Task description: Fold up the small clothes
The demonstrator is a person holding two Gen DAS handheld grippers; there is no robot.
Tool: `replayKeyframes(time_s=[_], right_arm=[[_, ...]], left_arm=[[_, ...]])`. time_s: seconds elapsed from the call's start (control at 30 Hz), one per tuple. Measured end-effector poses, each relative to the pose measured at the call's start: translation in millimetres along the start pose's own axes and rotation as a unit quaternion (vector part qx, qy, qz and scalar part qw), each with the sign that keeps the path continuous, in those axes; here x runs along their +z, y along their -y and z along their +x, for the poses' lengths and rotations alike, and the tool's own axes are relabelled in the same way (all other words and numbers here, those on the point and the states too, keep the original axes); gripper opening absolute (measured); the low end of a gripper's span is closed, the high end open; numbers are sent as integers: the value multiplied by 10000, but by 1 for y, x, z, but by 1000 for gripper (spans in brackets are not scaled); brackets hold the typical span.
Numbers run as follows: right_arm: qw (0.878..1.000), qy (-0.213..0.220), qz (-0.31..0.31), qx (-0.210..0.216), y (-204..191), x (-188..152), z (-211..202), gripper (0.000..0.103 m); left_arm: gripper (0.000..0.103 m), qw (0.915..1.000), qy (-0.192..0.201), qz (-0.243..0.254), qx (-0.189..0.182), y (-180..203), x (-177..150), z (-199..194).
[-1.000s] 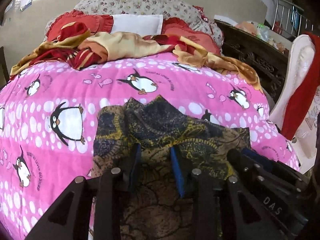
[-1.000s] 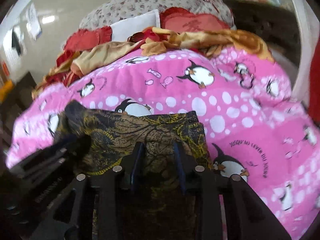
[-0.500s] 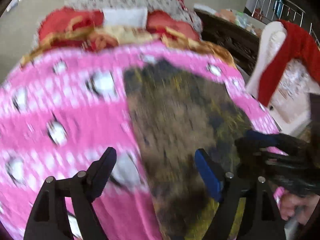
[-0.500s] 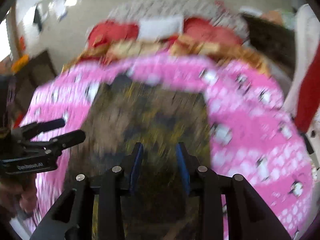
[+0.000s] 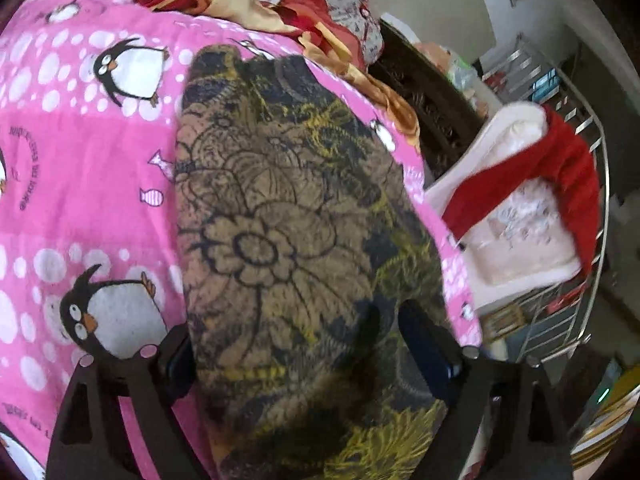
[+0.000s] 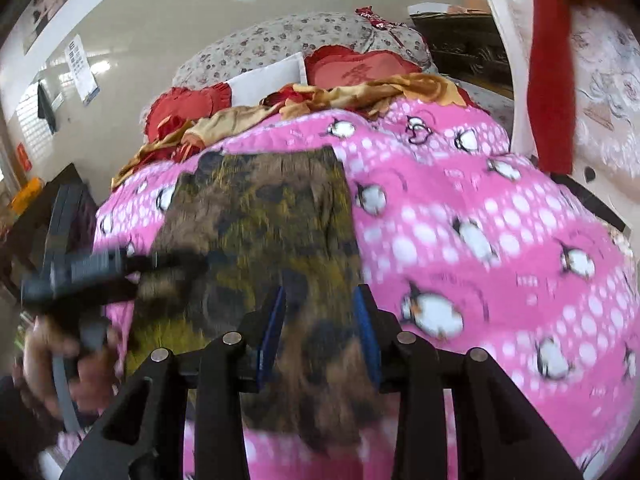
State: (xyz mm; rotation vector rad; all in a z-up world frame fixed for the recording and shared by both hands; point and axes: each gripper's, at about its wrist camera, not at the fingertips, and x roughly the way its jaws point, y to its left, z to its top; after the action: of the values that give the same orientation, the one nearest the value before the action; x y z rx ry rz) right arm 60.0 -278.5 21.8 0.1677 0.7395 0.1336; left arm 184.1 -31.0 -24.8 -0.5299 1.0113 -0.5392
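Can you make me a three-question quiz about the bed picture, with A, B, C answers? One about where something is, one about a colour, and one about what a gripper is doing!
1. Where is the patterned cloth lying?
A. On the floor
B. On the pink penguin blanket
C. In a drawer

2. What colour is the garment draped on the white chair?
A. Red
B. Blue
C. Green

3. How are the left gripper jaws?
A. Pinching a pillow
B. Squeezed tight together
C. Wide apart

Answers:
1. B, the cloth is spread flat on the blanket.
2. A, it hangs bright red over the chair back.
3. C, the jaws stand far apart with the cloth lying between them.
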Motion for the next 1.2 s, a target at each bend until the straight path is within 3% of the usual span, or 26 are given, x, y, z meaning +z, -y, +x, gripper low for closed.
replayKeyframes(time_s=[0.03,0.1,0.13,0.17,0.2,0.27,0.37,0.47,0.57,0.63,0.73,0.9,1.1,1.2], right_arm=[[9999,91,-68,-12,2,-5,-3,31],[9998,160,-18,113,13,-3,-4,32],[9995,147,45,270,21,3,-2,34],[9990,105,112,429,28,11,2,41],[9980,14,209,595,37,22,9,49],[9951,-175,415,883,50,37,24,52],[9877,-533,712,1286,64,53,54,52],[9810,-761,791,1599,63,54,68,52],[9731,-860,781,1988,53,49,68,52],[9690,-892,738,2183,44,45,70,52],[9645,-1032,674,2334,25,45,81,52],[9583,-1338,773,2402,5,48,108,55],[9471,-1446,1257,2575,2,49,134,65],[9298,-1542,1460,3006,-2,48,138,66]], left_arm=[[89,10000,25,-66,-17,-2,1,-2],[61,9997,74,-20,236,-2,1,-5],[54,9991,77,27,408,-3,1,-6],[40,9987,106,32,497,-5,1,-6],[32,9986,152,-12,516,-7,0,-8],[24,9983,212,-57,547,-6,-2,-10],[20,9975,274,95,641,1,0,-25],[20,9967,209,259,740,-3,0,-52],[20,9950,216,66,973,-29,7,-74],[23,9959,-39,-45,904,-47,10,-69],[33,9929,-175,65,1173,-43,5,-56],[67,9887,-34,442,1433,-24,-1,-46],[71,9869,209,605,1480,-17,-9,-51],[74,9831,472,734,1608,-21,-11,-66]])
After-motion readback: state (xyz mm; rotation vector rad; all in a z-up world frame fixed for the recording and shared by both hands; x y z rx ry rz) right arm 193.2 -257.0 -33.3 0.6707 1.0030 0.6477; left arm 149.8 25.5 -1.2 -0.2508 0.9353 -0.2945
